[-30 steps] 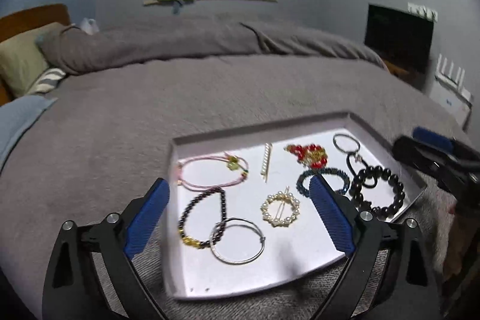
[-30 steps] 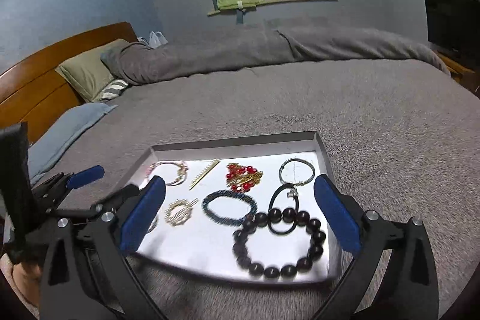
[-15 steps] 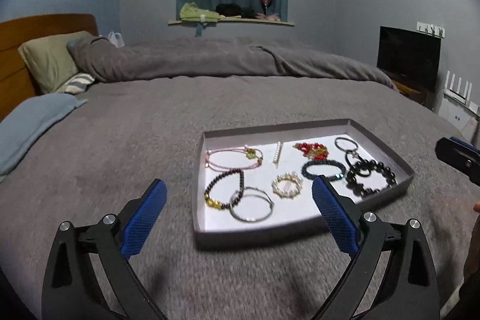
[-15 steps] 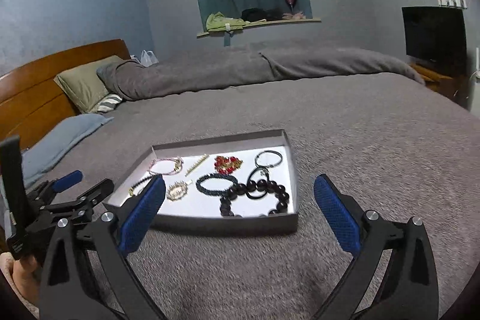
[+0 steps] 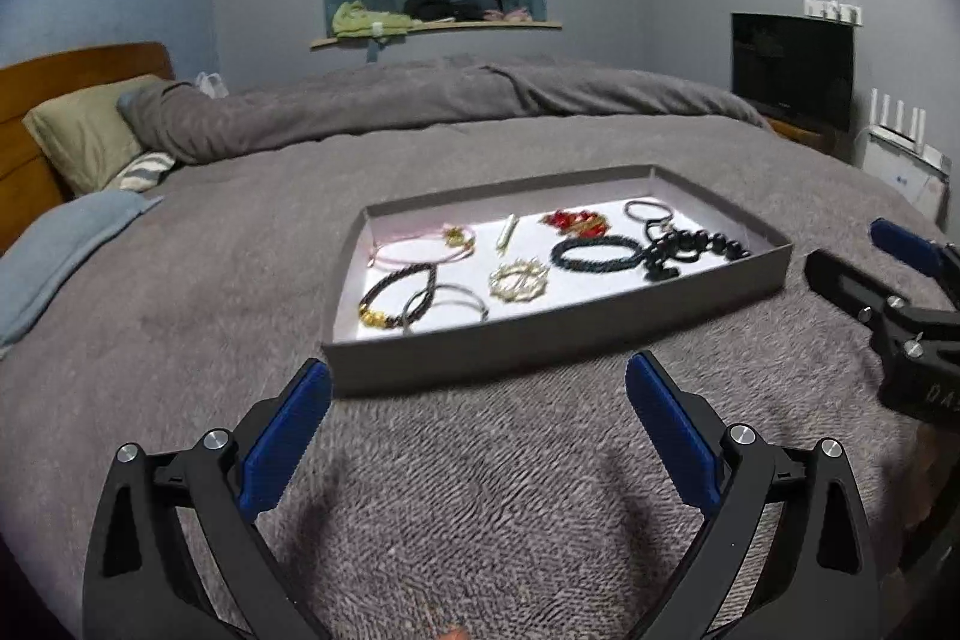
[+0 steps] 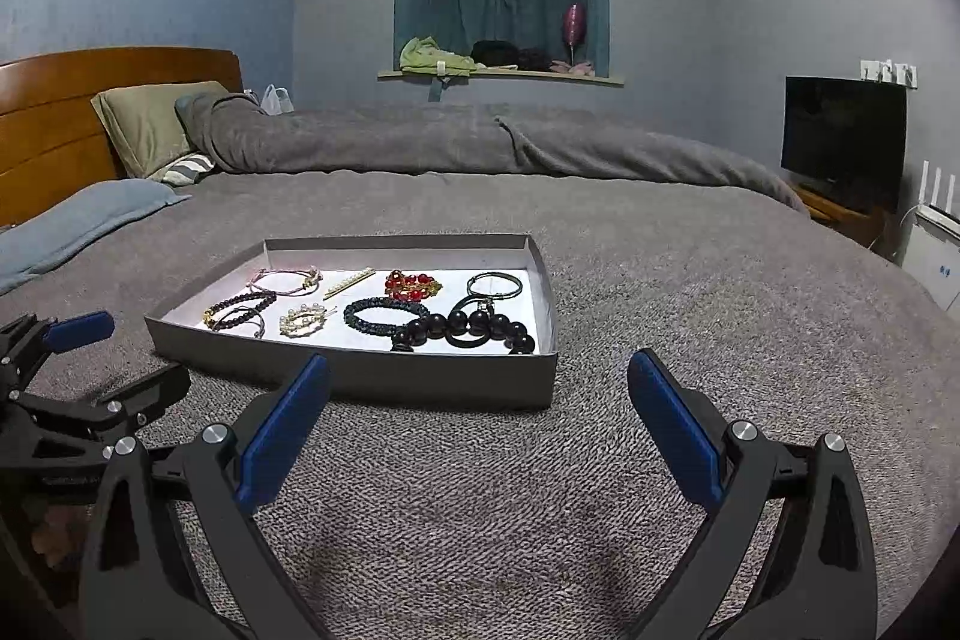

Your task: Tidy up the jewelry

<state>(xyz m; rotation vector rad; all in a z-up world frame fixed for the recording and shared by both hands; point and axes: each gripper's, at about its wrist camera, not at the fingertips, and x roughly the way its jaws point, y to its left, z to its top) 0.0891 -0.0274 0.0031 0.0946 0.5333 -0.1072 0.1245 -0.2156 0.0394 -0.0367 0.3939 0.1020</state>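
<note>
A shallow grey tray (image 5: 540,340) (image 6: 360,370) with a white floor lies on the grey bed cover. Several pieces lie in it: a pink cord bracelet (image 5: 420,247), a pearl ring brooch (image 5: 519,280) (image 6: 303,321), a red bead piece (image 5: 573,222) (image 6: 413,284), a dark braided bracelet (image 5: 594,253) (image 6: 384,313) and a big black bead bracelet (image 5: 696,247) (image 6: 465,328). My left gripper (image 5: 477,424) is open and empty, in front of the tray. My right gripper (image 6: 480,424) is open and empty, also in front of it.
The bed cover (image 6: 660,340) spreads all round the tray. Pillows (image 6: 144,124) and a wooden headboard (image 6: 54,112) are at the far left. A dark screen (image 6: 843,139) stands at the right. The right gripper also shows in the left wrist view (image 5: 900,292).
Both grippers have pulled back and down from over the tray, so the tray now lies farther ahead. Both stayed open and empty. The jewelry has not moved.
</note>
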